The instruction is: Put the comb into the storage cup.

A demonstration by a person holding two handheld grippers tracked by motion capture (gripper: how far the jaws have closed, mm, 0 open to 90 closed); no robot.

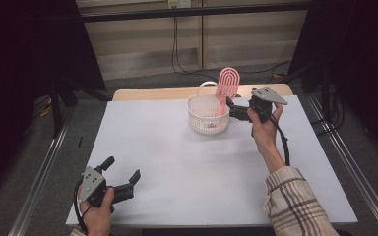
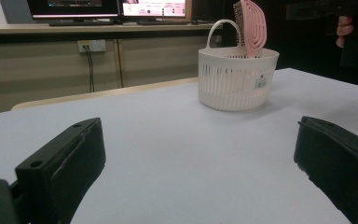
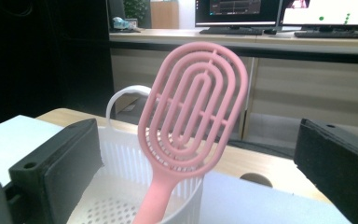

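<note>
The pink brush (image 1: 225, 88) stands in the basket (image 1: 207, 123) at 12 o'clock, so that looks done, with the right gripper (image 1: 236, 110) spread beside it and the left gripper (image 1: 123, 174) spread at 7 o'clock.

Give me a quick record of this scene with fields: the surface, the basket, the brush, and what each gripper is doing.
surface: white table top, with a wooden edge showing at the far side
basket: white slotted basket with a handle, standing at the far middle of the table
brush: pink hairbrush, handle down in the basket, head leaning over the rim
left gripper: jaws apart, holding nothing, low at the near left
right gripper: jaws apart beside the brush, not closed on it
</note>
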